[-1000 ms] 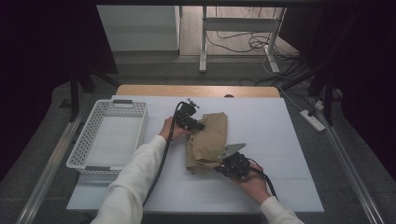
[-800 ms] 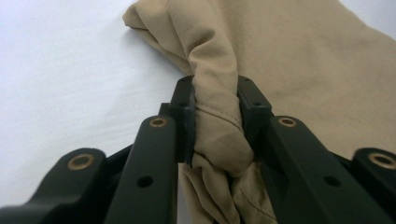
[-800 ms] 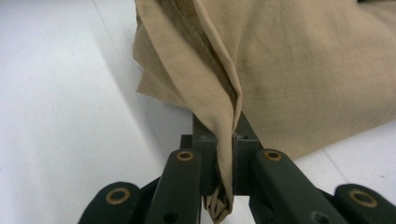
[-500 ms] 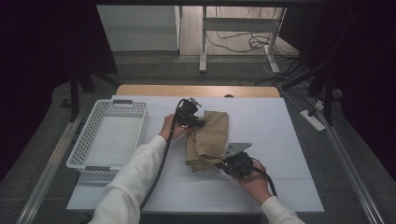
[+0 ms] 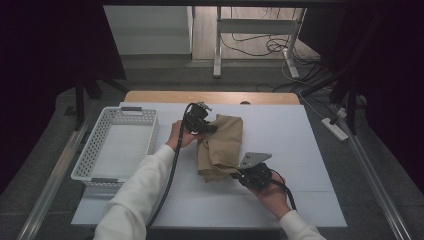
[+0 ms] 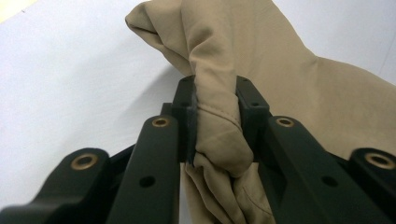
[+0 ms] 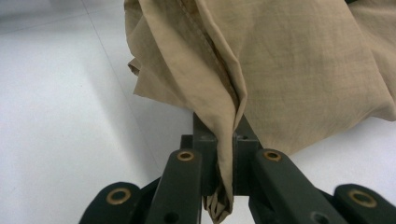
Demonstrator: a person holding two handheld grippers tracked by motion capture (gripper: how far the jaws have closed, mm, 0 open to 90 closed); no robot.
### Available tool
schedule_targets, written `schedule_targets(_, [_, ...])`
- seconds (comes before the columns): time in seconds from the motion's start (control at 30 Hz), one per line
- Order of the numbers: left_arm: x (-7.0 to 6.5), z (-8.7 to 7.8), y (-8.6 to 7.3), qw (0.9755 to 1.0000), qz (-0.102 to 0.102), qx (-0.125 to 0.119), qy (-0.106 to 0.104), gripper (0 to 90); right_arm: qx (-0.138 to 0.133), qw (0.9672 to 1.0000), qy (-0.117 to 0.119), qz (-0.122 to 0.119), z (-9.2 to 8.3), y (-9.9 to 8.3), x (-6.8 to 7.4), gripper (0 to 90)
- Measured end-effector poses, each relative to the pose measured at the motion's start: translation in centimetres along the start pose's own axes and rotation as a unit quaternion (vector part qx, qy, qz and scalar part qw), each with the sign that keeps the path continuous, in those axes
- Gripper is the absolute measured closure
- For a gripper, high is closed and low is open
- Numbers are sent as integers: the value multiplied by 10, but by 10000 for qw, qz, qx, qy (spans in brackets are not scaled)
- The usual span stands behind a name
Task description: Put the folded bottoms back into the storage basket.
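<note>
Tan cloth [image 5: 220,142] mid-table, pinched by left gripper [image 5: 206,127] at its far edge and right gripper [image 5: 239,175] at near edge; since a second ago bunched narrower, likely mid-fold.

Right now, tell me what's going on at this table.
A person is working a tan cloth with a pair of hand-held tongs in each hand. The left tongs are shut on a bunched fold at the cloth's far end; the right tongs are shut on a pleated edge at its near end. The cloth sits crumpled on the white table, held between the two. A white basket stands to the left with nothing visible inside it.
</note>
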State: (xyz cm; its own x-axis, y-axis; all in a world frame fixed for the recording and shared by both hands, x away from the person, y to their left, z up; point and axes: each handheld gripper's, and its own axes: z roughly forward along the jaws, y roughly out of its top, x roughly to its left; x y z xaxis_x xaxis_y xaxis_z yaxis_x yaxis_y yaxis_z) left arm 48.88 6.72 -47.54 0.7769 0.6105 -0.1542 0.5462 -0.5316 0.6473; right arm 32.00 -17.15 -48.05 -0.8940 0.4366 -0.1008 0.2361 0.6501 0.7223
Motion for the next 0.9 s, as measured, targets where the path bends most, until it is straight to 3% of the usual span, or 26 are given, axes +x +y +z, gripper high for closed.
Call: schedule_targets(0.9, [-7,-31,0,9992,62,-387,13,739,-324,9994,25,-81,-9,8,6,840])
